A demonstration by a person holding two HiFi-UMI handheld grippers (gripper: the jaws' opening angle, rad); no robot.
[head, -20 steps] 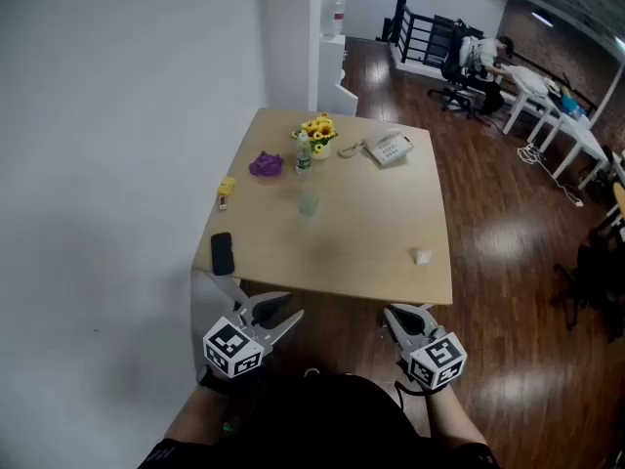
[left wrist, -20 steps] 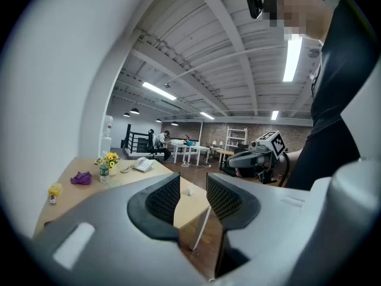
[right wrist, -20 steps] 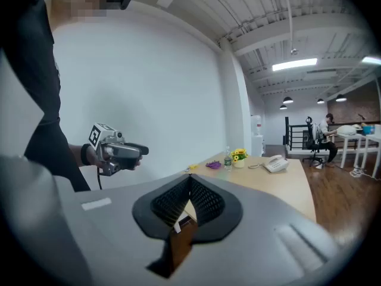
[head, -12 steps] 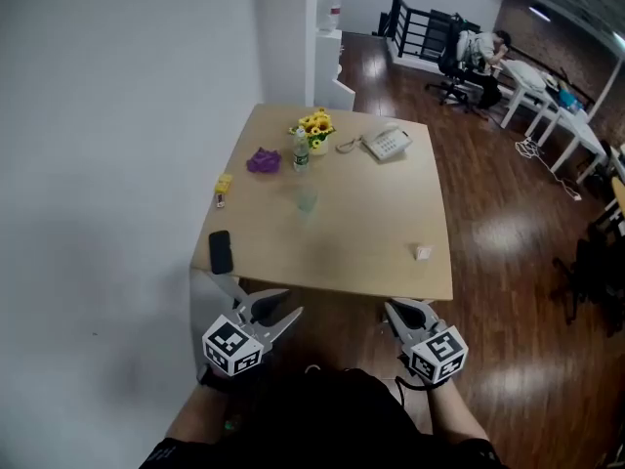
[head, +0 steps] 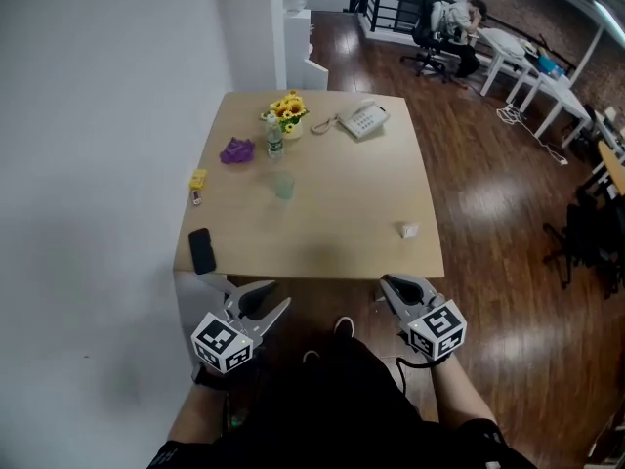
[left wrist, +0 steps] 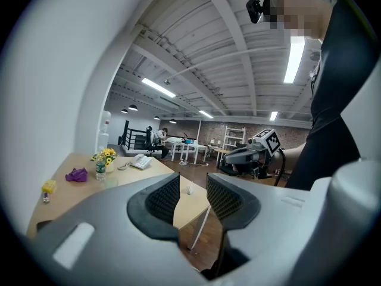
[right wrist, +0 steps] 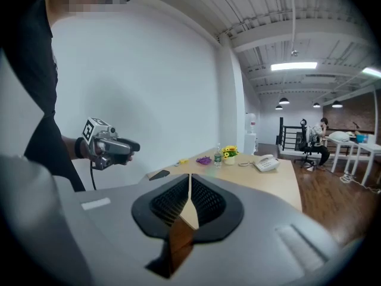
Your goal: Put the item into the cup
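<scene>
A clear cup (head: 283, 186) stands on the wooden table (head: 342, 223), left of its middle. Loose items lie around it: a purple crumpled thing (head: 236, 150), a small yellow item (head: 198, 179) near the left edge and a small white item (head: 408, 230) at the right. Both grippers hang in front of the table's near edge, apart from everything on it. My left gripper (head: 266, 299) is open and empty; the left gripper view shows a gap between its pads (left wrist: 191, 198). My right gripper (head: 388, 284) is shut on nothing, its pads meeting (right wrist: 190, 198).
A black phone (head: 202, 250) lies at the table's near left corner. At the far side stand a pot of yellow flowers (head: 286, 112), a small bottle (head: 274, 141) and a white desk telephone (head: 362, 120). A white wall runs along the left. Desks, chairs and a seated person occupy the far right.
The head view has shifted, so the table now sits further left in the picture. Both grippers stay in front of the near edge with their jaws unchanged.
</scene>
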